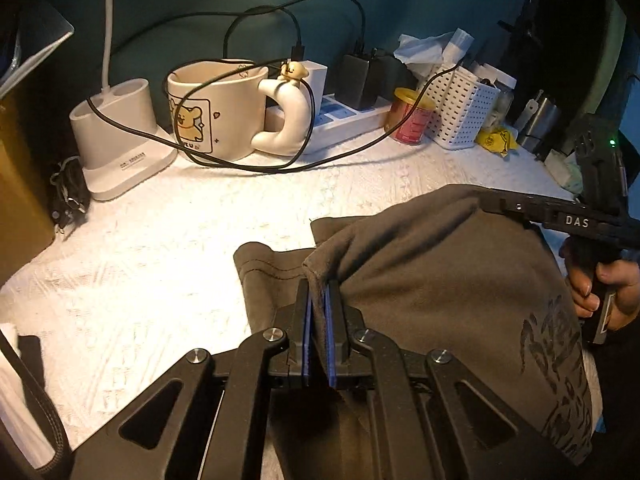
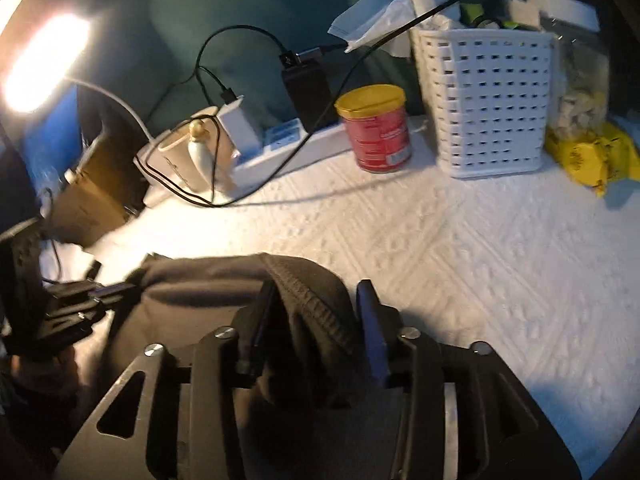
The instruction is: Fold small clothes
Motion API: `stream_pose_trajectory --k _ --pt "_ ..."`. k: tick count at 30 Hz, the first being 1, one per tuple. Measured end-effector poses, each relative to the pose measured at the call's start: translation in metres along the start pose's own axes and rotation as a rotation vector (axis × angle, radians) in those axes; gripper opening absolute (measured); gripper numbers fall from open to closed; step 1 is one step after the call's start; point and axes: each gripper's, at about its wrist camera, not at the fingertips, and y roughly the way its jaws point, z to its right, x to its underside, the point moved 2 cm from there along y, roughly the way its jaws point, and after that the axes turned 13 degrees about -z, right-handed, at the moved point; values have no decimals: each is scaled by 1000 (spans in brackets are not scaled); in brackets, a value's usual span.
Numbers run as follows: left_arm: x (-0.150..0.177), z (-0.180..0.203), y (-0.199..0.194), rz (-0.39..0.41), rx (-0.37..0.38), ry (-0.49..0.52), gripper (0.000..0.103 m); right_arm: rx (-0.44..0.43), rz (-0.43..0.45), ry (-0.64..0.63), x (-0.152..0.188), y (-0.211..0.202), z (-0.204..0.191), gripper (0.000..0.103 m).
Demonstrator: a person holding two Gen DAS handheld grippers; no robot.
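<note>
- On the white textured cloth (image 1: 168,280) covering the desk lay your garment (image 1: 440,280), a dark grey-brown piece with a black print, bunched near the front edge and close to you.
- Your left gripper (image 1: 319,304) was clenched on a folded edge of the garment; the fabric stood pinched between the two blue pads and rose a little from the cloth.
- Your right gripper (image 2: 316,316) had its jaws apart. A ribbed hem of the garment (image 2: 312,304) sat between them, but the pads (image 2: 372,320) did not press on it, so this side was released.
- Behind the work area stood a mug (image 1: 216,108), a lamp base (image 1: 120,136), a power strip (image 1: 344,116) with black cables, a red can (image 2: 378,128) and a white basket (image 2: 488,100), all well apart from the garment.
- By my judgement, you were in the middle of one fold: one side carried, the other side just let go or not yet taken.
- I think the next move called for you to close the right jaws on the hem, or to pull them clear, and then to lay the pinched edge flat over the rest.
- You needed to keep the fabric low and away from the loose cables, because a lifted corner could catch them.
</note>
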Motion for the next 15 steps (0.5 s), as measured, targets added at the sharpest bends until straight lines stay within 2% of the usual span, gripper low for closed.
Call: stream_pose_trajectory --k 8,15 --pt "11 0 -24 -4 -43 -43 6 49 56 42 19 -36 12 45" --pt "34 13 -53 36 3 -45 6 -29 70 160 35 -45 40 45"
